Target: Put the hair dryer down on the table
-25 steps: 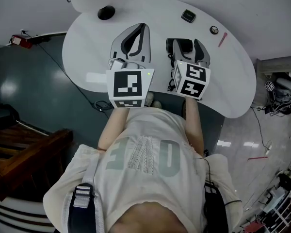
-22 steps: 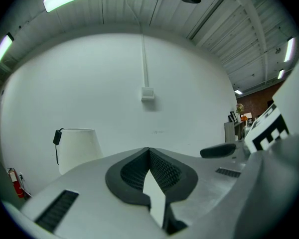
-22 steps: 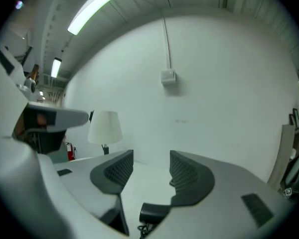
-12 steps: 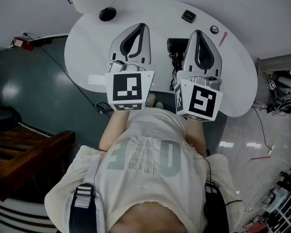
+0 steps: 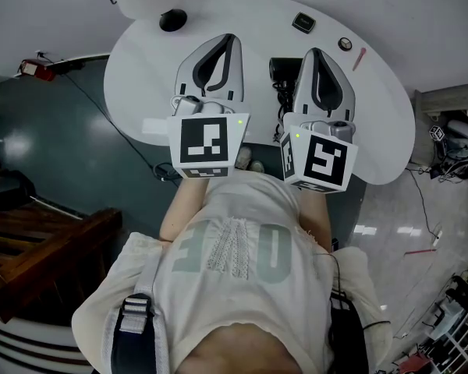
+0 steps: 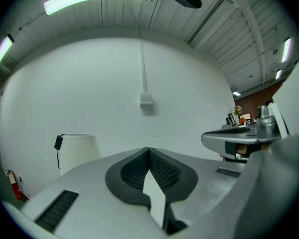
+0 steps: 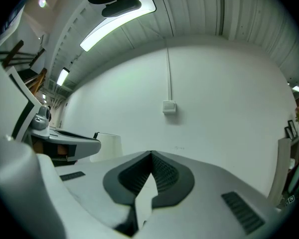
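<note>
The black hair dryer (image 5: 284, 72) lies on the white table (image 5: 382, 123), between the two grippers. Its cord (image 5: 282, 104) trails toward the near edge, and the right gripper hides its right side. My right gripper (image 5: 317, 51) is shut and empty, held above the table beside the dryer. In the right gripper view its jaws (image 7: 151, 154) meet with nothing between them and point at the white wall. My left gripper (image 5: 231, 39) is also shut and empty, and in the left gripper view (image 6: 149, 151) it points at the same wall.
At the table's far side lie a black round object (image 5: 172, 20), a small dark device (image 5: 302, 24), a small round item (image 5: 344, 46) and a red pen (image 5: 359, 60). A white cylinder with a cable (image 6: 78, 148) stands by the wall, under a wall box (image 6: 146, 99).
A second ago the right gripper stood open around the hair dryer. Its jaws have since shut and it has lifted off, leaving the dryer on the table. The left gripper stayed put.
</note>
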Action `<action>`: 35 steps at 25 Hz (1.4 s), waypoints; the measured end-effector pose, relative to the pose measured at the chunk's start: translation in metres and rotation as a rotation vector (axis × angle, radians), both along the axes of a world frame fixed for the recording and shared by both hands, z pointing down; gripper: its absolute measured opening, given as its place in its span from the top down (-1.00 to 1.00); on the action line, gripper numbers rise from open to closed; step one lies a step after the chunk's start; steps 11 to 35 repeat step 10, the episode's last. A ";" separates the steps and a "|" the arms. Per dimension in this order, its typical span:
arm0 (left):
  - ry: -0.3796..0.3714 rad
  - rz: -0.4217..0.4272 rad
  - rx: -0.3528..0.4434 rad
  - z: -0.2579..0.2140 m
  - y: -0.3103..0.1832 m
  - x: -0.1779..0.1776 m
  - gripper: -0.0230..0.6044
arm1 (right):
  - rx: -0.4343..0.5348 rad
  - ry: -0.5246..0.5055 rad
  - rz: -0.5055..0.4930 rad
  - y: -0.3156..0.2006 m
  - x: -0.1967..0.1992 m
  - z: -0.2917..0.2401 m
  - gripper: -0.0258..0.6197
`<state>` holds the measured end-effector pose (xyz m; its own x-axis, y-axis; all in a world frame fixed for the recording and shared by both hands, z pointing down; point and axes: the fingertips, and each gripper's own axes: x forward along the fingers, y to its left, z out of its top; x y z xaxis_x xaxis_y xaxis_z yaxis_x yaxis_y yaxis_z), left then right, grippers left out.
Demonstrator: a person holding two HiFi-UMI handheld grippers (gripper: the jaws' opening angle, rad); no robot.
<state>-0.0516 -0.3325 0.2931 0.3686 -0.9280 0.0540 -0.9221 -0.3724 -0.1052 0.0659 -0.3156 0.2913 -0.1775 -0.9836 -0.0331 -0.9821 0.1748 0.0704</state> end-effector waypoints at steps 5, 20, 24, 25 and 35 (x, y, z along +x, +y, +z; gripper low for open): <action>-0.003 -0.002 0.008 -0.003 0.001 0.000 0.91 | -0.005 -0.005 -0.001 -0.001 0.001 -0.001 0.91; -0.006 -0.002 0.006 -0.003 0.001 0.000 0.91 | -0.008 0.010 0.004 -0.001 0.002 0.001 0.91; -0.006 -0.002 0.006 -0.003 0.001 0.000 0.91 | -0.008 0.010 0.004 -0.001 0.002 0.001 0.91; -0.006 -0.002 0.006 -0.003 0.001 0.000 0.91 | -0.008 0.010 0.004 -0.001 0.002 0.001 0.91; -0.006 -0.002 0.006 -0.003 0.001 0.000 0.91 | -0.008 0.010 0.004 -0.001 0.002 0.001 0.91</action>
